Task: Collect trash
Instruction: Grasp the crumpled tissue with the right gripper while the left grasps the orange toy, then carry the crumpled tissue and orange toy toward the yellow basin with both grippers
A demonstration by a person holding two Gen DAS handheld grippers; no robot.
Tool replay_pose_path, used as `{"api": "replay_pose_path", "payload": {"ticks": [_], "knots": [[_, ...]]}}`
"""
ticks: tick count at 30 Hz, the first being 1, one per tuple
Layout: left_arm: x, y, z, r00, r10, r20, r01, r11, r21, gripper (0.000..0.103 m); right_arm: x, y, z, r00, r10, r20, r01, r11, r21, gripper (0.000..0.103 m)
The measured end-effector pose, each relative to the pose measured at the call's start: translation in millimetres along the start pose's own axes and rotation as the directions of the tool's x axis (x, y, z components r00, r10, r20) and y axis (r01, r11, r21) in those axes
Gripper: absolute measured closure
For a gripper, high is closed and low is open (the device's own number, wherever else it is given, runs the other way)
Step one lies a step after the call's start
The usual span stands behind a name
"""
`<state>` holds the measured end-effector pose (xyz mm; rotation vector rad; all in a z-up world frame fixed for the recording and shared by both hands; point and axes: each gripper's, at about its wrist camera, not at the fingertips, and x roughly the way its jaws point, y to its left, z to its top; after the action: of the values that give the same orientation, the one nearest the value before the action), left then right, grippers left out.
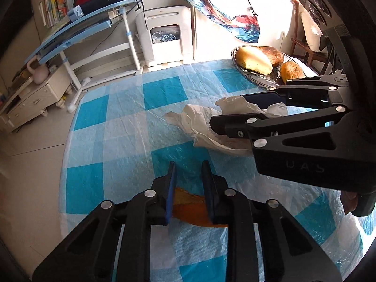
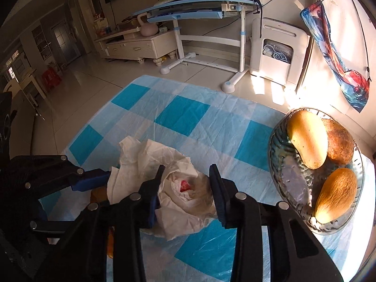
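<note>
A crumpled white tissue [image 2: 178, 188] with a red scrap inside lies on the blue checked tablecloth [image 2: 183, 117]. My right gripper [image 2: 186, 174] is open, its fingers on either side of the tissue; in the left wrist view it [image 1: 226, 110] reaches in from the right over the same tissue [image 1: 199, 122]. My left gripper [image 1: 188, 174] is open above an orange peel [image 1: 192, 206] that lies between its fingers. In the right wrist view the left gripper [image 2: 94, 181] sits at the tissue's left edge, with the peel [image 2: 98, 195] mostly hidden.
A glass bowl [image 2: 289, 183] holding three mangoes stands at the table's right; it also shows in the left wrist view [image 1: 256, 77]. Beyond the table are a blue desk [image 2: 199, 9], a white appliance [image 2: 277, 51] and a low cabinet [image 2: 136, 47].
</note>
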<state>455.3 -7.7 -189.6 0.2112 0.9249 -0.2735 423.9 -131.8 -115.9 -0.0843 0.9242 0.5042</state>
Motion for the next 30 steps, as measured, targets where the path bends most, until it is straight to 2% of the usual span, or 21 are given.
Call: {"api": "replay_pose_path", "payload": {"ticks": [7,12,14,15,16,18,20,23,30], "knots": [[-43.4,-1.2,-58.9,1.0,-0.014,-0.013,0.012,0.995,-0.096,0.085,-35.5,25.4,-50.6,0.999,0.038,-0.015,-0.038,0.999,0.0,0.065],[-71.7,-9.5,-91.6,0.999,-0.033,-0.03,0.029,0.992,-0.122,0.084,-66.9,34.3,-92.4,0.998,0.061,-0.003,-0.061,0.997,0.049,0.065],[-82.6,-7.8,-100.9,0.998,-0.059,-0.024,0.055,0.988,-0.142,0.076,-80.1,34.6,-108.3,0.997,0.07,0.008,-0.071,0.994,0.084,0.065],[-89.1,-7.5,-104.9,0.998,-0.062,-0.012,0.06,0.988,-0.145,0.065,-86.8,34.2,-115.9,0.997,0.073,0.013,-0.074,0.992,0.102,0.066],[-94.6,-8.3,-108.3,0.998,-0.063,-0.005,0.062,0.989,-0.136,0.052,-93.3,33.7,-123.5,0.997,0.076,0.019,-0.078,0.99,0.12,0.066],[-101.3,-14.2,-113.7,0.998,-0.057,-0.006,0.056,0.995,-0.084,0.044,-105.0,32.5,-141.5,0.996,0.083,0.029,-0.086,0.984,0.156,0.066],[-103.7,-21.3,-117.3,0.998,-0.066,-0.022,0.066,0.997,-0.029,0.043,-115.2,31.2,-156.4,0.995,0.085,0.042,-0.092,0.977,0.191,0.066],[-109.2,-25.4,-123.6,0.996,-0.089,-0.03,0.089,0.996,0.003,0.042,-129.1,28.7,-174.7,0.994,0.085,0.063,-0.098,0.964,0.246,0.065],[-111.7,-36.8,-138.9,0.994,-0.086,-0.065,0.092,0.991,0.098,0.039,-143.2,29.9,-195.7,0.993,0.076,0.09,-0.101,0.943,0.316,0.065]]}}
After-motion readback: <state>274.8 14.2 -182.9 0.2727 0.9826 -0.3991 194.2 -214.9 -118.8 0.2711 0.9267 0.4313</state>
